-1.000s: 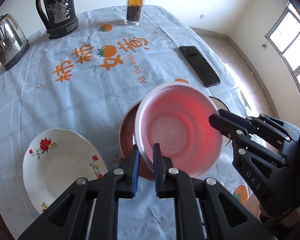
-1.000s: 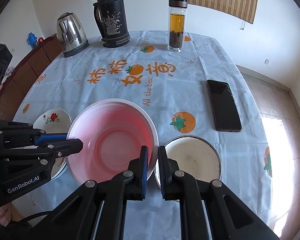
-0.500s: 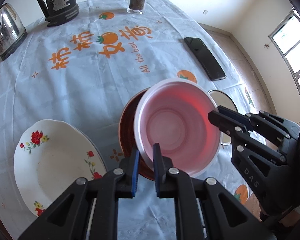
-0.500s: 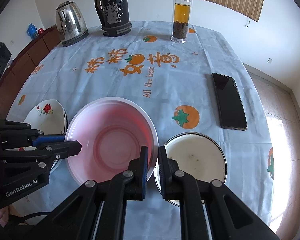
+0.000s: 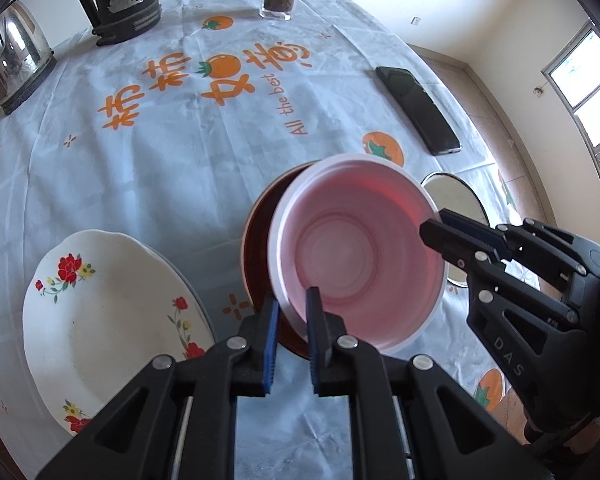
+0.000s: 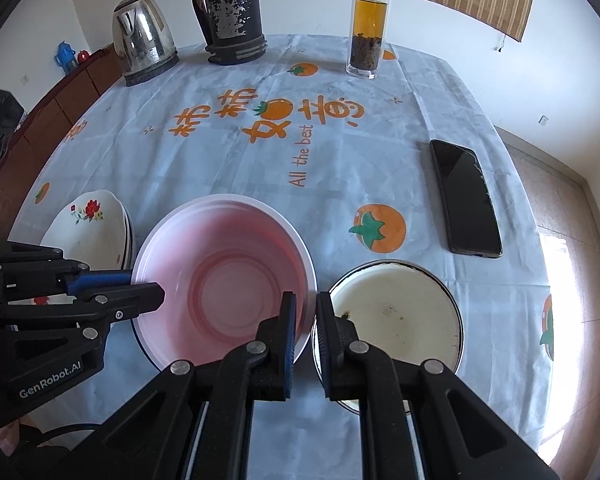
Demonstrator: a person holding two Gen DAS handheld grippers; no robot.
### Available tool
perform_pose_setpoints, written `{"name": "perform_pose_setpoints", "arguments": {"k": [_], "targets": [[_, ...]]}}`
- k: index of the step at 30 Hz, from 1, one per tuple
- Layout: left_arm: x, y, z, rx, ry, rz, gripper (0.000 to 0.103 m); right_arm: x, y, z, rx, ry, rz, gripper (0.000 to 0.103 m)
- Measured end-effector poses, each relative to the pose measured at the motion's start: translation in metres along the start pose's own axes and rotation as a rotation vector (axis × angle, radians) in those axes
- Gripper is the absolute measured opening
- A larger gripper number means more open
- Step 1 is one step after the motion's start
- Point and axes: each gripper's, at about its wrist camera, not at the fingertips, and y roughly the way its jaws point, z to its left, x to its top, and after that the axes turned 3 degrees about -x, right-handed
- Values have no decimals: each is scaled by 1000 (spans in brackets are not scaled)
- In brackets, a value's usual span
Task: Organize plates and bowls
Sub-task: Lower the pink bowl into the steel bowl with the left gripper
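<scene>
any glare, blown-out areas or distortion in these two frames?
Left wrist: strong fisheye bending and dark vignette corners; window blown out; pink bowl glows translucent. Right wrist: same fisheye curve; sunlit floor at right overexposed; kettle shows bright reflections; no motion blur on either.

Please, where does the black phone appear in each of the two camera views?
Left wrist view: the black phone lies upper right, beyond the pink bowl.
Right wrist view: the phone lies right of centre, above the white enamel plate.
Shared landmark: the orange persimmon print beside it.
</scene>
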Motion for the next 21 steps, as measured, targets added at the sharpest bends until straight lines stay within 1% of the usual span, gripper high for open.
{"name": "perform_pose_setpoints", "arguments": {"k": [21], "targets": [[0,1,2,-2,-11,2,10,-2,3,1,3,-5,3,11]]}}
